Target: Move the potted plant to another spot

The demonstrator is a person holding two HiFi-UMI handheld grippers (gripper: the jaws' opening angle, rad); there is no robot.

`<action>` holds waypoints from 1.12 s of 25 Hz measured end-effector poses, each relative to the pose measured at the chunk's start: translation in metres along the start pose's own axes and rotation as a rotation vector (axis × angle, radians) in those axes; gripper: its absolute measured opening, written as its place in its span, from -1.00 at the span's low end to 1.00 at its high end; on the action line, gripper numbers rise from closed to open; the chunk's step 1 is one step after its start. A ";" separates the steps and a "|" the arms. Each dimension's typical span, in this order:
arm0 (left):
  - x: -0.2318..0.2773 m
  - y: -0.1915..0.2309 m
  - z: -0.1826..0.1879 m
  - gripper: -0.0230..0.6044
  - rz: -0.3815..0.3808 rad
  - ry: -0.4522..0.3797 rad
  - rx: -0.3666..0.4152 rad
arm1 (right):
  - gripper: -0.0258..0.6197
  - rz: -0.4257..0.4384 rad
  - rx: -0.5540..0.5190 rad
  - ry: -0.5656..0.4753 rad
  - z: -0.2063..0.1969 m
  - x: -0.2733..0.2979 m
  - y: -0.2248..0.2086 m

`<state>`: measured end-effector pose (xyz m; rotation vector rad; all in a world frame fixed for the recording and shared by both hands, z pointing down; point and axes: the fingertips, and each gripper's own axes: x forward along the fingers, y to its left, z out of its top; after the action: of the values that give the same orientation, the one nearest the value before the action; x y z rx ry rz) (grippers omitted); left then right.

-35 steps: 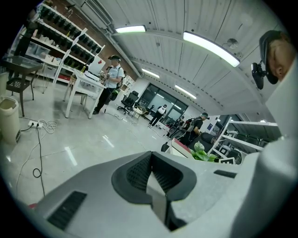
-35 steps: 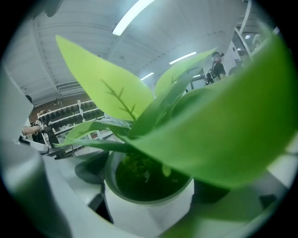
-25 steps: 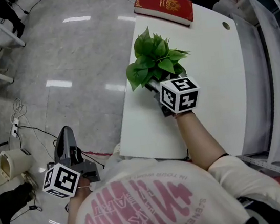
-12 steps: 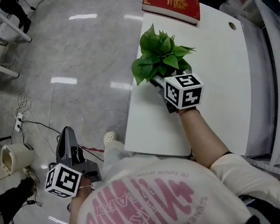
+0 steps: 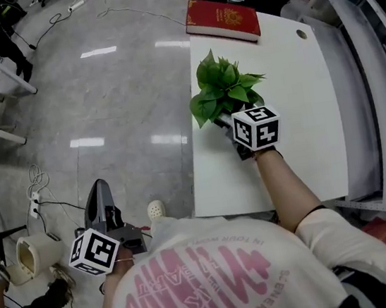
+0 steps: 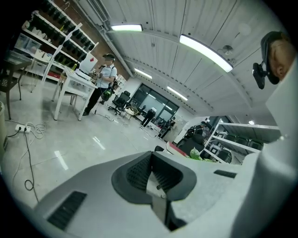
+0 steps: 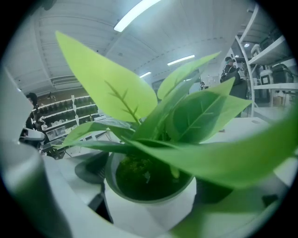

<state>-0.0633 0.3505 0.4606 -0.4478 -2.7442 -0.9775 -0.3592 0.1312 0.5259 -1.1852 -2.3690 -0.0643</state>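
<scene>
The potted plant (image 5: 225, 89) has broad green leaves and a white pot (image 7: 149, 207). It is near the left edge of the white table (image 5: 292, 100). My right gripper (image 5: 223, 121) reaches it from the near side and is shut on the pot, one jaw on each side. Leaves fill most of the right gripper view, and I cannot tell whether the pot rests on the table or hangs just above it. My left gripper (image 5: 97, 193) hangs low at the person's left, over the floor, away from the table. Its jaws (image 6: 156, 179) meet with nothing between them.
A red book (image 5: 222, 19) lies at the table's far end, with a small round hole (image 5: 302, 33) in the tabletop near it. Metal shelving (image 5: 383, 87) runs along the table's right side. On the floor at the left are cables (image 5: 37, 186) and a pale jug (image 5: 32, 254).
The head view has swung, so the table now sits more upright in the picture. The plant stays in my right gripper near the table's left edge. The left gripper has hardly moved.
</scene>
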 end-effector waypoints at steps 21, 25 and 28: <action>0.064 0.093 0.107 -0.92 -0.234 0.069 0.062 | 0.80 -0.399 0.311 -0.050 -0.027 -0.017 0.007; 0.080 0.091 0.113 -0.92 -0.287 0.101 0.072 | 0.80 -0.437 0.438 -0.066 -0.041 -0.034 0.028; 0.088 0.072 0.110 -0.92 -0.356 0.117 0.096 | 0.79 -0.447 0.501 -0.086 -0.045 -0.047 0.049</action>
<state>-0.1294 0.4926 0.4434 0.1164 -2.8011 -0.9048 -0.2794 0.1154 0.5366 -0.4264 -2.4734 0.4152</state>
